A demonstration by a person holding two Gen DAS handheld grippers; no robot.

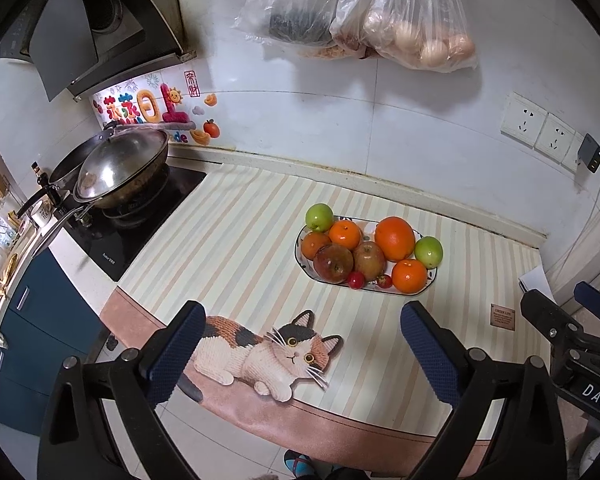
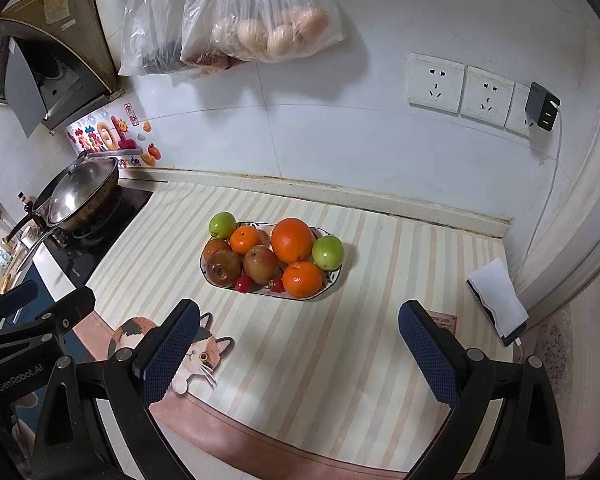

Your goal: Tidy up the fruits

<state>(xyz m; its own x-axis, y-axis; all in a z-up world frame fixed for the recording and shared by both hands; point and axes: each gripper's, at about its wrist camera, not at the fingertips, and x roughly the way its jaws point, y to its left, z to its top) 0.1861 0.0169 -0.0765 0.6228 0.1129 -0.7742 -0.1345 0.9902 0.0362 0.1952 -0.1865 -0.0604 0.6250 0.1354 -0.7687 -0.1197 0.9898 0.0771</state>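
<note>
An oval plate (image 1: 305, 270) (image 2: 334, 279) on the striped mat holds piled fruit: a large orange (image 1: 395, 238) (image 2: 291, 240), smaller oranges (image 1: 409, 276) (image 2: 302, 279), two reddish apples (image 1: 333, 263) (image 2: 260, 263), two green apples (image 1: 319, 217) (image 2: 328, 252) at the ends, and small red fruits (image 1: 356, 280) (image 2: 243, 283) at the front. My left gripper (image 1: 302, 354) is open and empty, held above the mat in front of the plate. My right gripper (image 2: 299, 350) is open and empty, also short of the plate.
A wok with a lid (image 1: 120, 168) (image 2: 76, 192) sits on the black stove at the left. Plastic bags (image 1: 416, 20) (image 2: 268, 20) hang on the wall. Wall sockets with a charger (image 2: 542, 106) are at the right. A phone under white paper (image 2: 498, 300) lies at the mat's right edge.
</note>
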